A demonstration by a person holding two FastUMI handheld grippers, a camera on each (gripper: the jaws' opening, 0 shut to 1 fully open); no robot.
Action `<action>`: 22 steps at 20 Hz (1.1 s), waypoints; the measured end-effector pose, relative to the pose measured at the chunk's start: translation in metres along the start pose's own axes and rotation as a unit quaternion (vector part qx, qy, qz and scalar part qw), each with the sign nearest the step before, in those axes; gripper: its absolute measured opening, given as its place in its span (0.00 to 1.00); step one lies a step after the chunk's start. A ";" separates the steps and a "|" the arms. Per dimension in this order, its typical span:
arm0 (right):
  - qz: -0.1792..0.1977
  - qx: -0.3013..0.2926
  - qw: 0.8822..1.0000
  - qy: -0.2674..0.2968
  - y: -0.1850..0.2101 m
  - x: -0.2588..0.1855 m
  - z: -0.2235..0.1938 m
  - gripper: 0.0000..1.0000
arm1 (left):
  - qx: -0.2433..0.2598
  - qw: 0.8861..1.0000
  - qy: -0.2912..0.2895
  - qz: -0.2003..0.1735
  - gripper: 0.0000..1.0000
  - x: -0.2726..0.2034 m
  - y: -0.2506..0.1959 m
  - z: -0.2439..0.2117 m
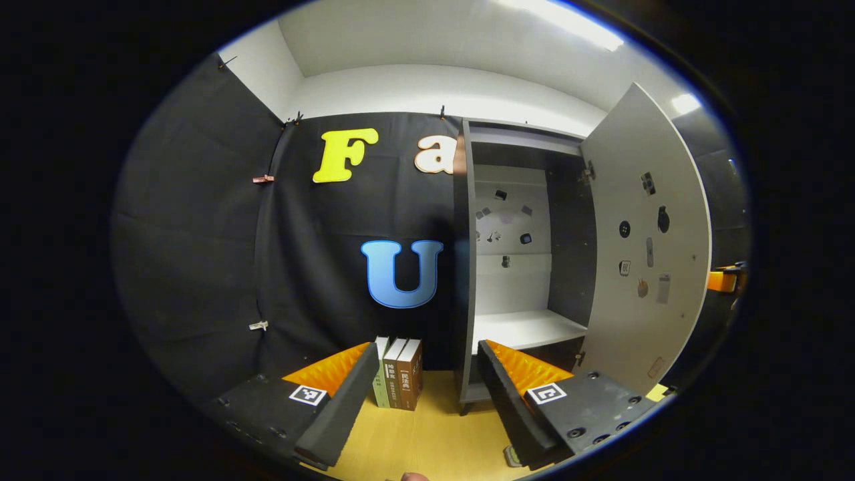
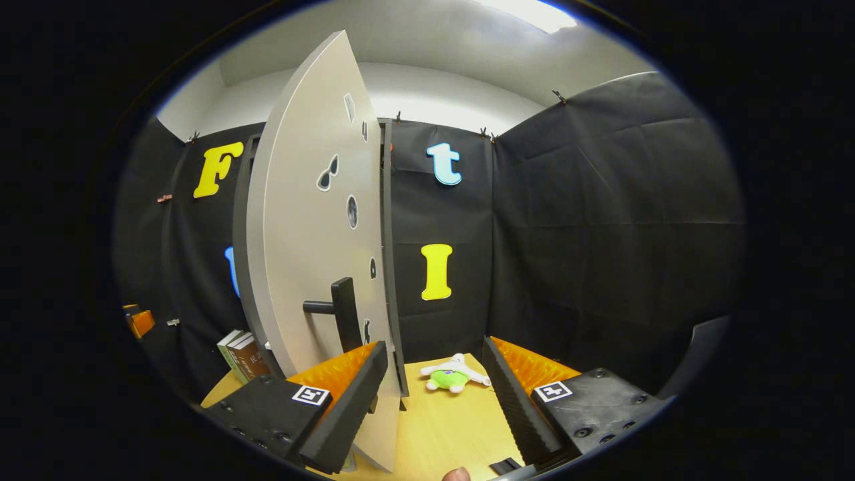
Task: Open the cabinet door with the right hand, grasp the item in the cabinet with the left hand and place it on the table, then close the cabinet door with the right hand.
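Right gripper view: both grippers' jaws spread, cabinet door (image 2: 314, 267) edge beside right gripper (image 2: 434, 394).

The table (image 2: 441, 427) is yellow wood. A small green and white soft toy (image 2: 452, 376) lies near its back edge. Three books (image 1: 398, 371) stand upright at the back, beside the cabinet (image 1: 467, 280), which stands on the table too.

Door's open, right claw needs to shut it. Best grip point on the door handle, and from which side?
Probably the upright black bar of the door handle, not its short horizontal stem. The bar stands off the pale grey cabinet door, leaving a gap behind it. Bring the open right claw in from the front with one finger on each side of the bar, since the fingers already sit level with it.
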State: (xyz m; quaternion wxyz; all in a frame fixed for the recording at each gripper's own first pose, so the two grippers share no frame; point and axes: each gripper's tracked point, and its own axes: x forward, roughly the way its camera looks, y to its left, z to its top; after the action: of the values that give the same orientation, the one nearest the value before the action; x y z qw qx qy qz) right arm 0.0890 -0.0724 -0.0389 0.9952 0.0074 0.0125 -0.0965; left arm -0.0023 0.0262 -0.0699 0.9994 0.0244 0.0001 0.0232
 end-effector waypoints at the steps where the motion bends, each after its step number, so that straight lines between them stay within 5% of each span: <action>1: 0.002 0.000 1.000 -0.001 0.007 0.000 -0.001 0.95 | -0.001 1.000 -0.001 -0.001 0.93 -0.001 0.003 0.000; 11: 0.045 0.005 0.999 0.005 0.084 0.007 -0.007 0.95 | 0.019 1.000 -0.008 0.009 0.93 -0.013 0.035 0.003; 22: 0.166 0.020 0.986 0.021 0.189 0.001 -0.007 0.96 | -0.001 1.000 -0.004 0.016 0.93 -0.016 0.046 0.006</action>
State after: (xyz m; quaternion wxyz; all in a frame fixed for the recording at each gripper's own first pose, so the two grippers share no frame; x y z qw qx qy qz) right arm 0.1260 0.1129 -0.0436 0.9966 0.0315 0.0303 0.0697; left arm -0.0205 0.0714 -0.0621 0.9990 0.0231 -0.0045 0.0388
